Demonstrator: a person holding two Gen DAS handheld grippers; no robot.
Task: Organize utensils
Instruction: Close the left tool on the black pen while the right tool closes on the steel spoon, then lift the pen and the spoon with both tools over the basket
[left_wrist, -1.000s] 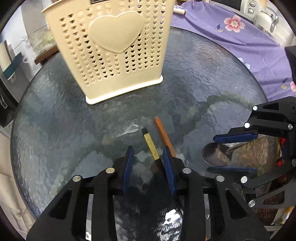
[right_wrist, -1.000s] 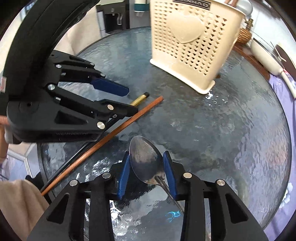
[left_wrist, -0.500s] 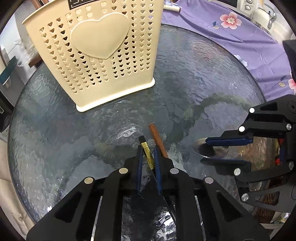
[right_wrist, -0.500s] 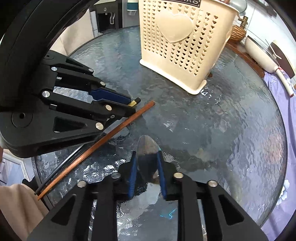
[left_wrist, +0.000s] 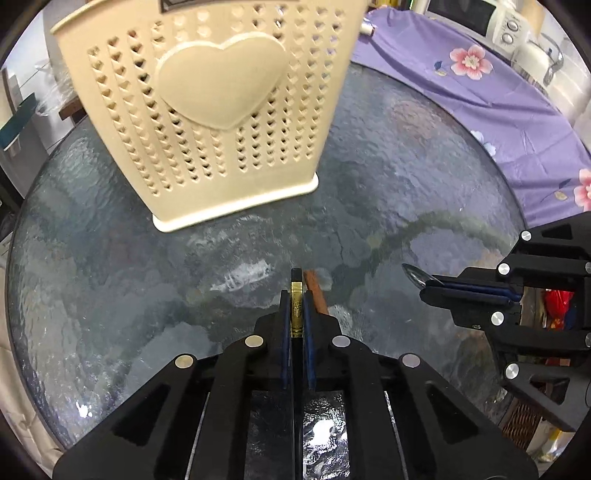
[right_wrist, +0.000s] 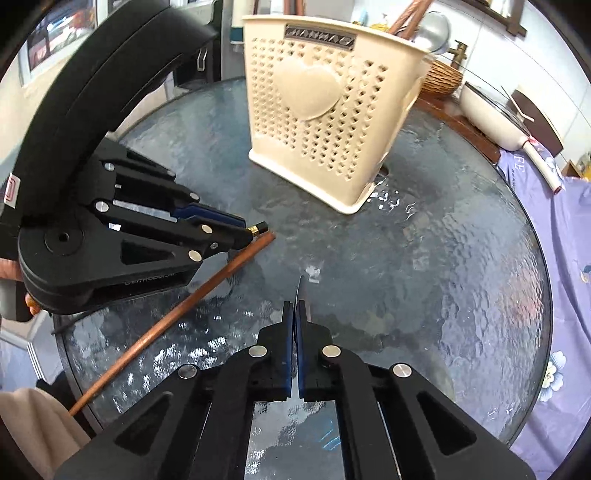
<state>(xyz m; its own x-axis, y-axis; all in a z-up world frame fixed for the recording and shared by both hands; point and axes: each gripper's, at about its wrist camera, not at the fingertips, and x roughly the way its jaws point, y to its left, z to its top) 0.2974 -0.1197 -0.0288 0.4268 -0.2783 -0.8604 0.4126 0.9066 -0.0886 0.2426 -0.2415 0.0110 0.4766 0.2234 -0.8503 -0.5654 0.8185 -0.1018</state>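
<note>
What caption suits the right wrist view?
Right gripper shut on a spoon; left gripper pinches a black chopstick before the cream basket.

A purple floral cloth (left_wrist: 491, 96) drapes beside the round glass table (left_wrist: 406, 177).

Blurred nameplate (right_wrist: 320, 37) on cream basket (right_wrist: 332, 122); lettering unreadable
</note>
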